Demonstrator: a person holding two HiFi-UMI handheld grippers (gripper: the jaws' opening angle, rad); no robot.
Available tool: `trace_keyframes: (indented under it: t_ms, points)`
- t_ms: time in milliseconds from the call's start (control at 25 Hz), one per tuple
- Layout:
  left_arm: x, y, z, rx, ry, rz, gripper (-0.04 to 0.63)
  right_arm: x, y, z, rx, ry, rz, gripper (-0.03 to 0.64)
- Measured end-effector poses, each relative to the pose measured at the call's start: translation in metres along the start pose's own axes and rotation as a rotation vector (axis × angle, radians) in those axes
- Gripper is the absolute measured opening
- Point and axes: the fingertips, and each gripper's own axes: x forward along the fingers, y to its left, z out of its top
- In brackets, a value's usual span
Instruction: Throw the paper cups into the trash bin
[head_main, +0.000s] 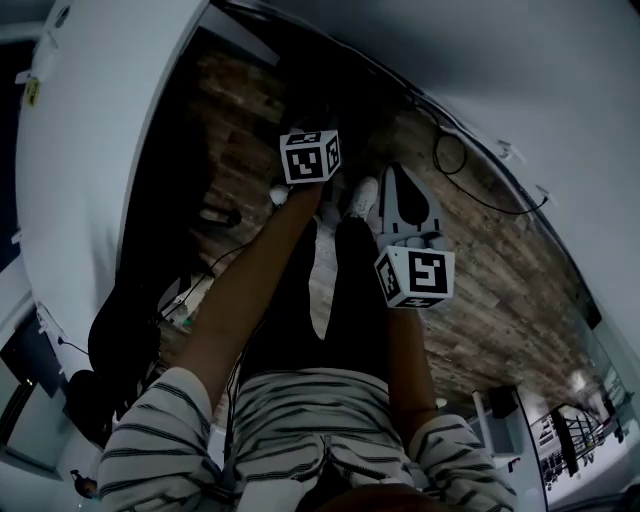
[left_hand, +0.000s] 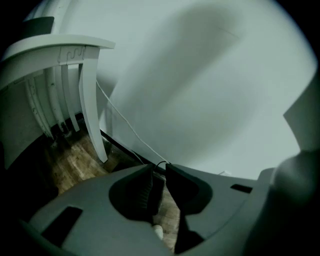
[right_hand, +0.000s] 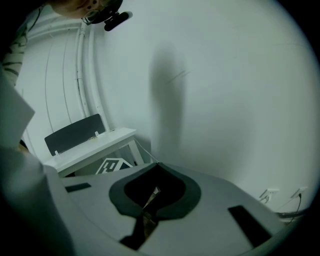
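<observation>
A: Starting nearest: a striped shirt (head_main: 300, 420), then two bare forearms (head_main: 260, 280) reaching out over dark trousers (head_main: 345, 300).

B: Counting two marker cubes, one per hand: left cube (head_main: 310, 156), right cube (head_main: 415, 277). Only black-and-white square patterns on them, with nothing to read as words.

A: Checking the left gripper (left_hand: 159, 165): jaws parted by a narrow slot, only floor showing through. Gripping nothing.

B: Checking the right gripper (right_hand: 157, 164): jaws tip to tip, closed on nothing.

A: Looking for containers: cannot make out the paper cups or the trash bin in any of the three views. Only a dark bulk (head_main: 125, 330) low at the left of the head view, too dim to name.

B: Farther down: one white shoe (head_main: 362, 197) in plain sight, a second peeking out beside the left cube, both on a wooden floor (head_main: 480, 270). Also one black cable (head_main: 470, 190) looping close to the wall.

A: Beyond the left jaws: white furniture on slender legs (left_hand: 92, 115) standing on that floor, and one thin cord (left_hand: 125, 125) slanting down the white wall (left_hand: 210, 90).

B: Beyond the right jaws: one white table (right_hand: 95, 145) with one dark panel (right_hand: 75, 132) upright on it. Farthest right, low on the wall, two small white wall plates (right_hand: 270, 193).
</observation>
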Motion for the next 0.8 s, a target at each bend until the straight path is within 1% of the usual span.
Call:
trace_keyframes:
  t_ms: [280,480,640,800]
  points:
    - [-0.063,-0.015,0.025,-0.013,-0.063,0.005,0.069,-0.018,0.017,0.030,-0.032,-0.023,0.034,0.018]
    - [-0.103,-0.025,0.049,-0.045,-0.116,-0.002,0.051,-0.024,0.028,0.048,-0.061,-0.031,0.066,0.017]
    - [-0.136,-0.028,0.070,-0.090,-0.173,0.001,0.039,-0.030,0.036,0.060,-0.067,-0.033,0.086,0.018]
    - [-0.169,-0.035,0.096,-0.073,-0.239,-0.015,0.025,-0.035,0.049,0.077,-0.069,-0.053,0.113,0.018]
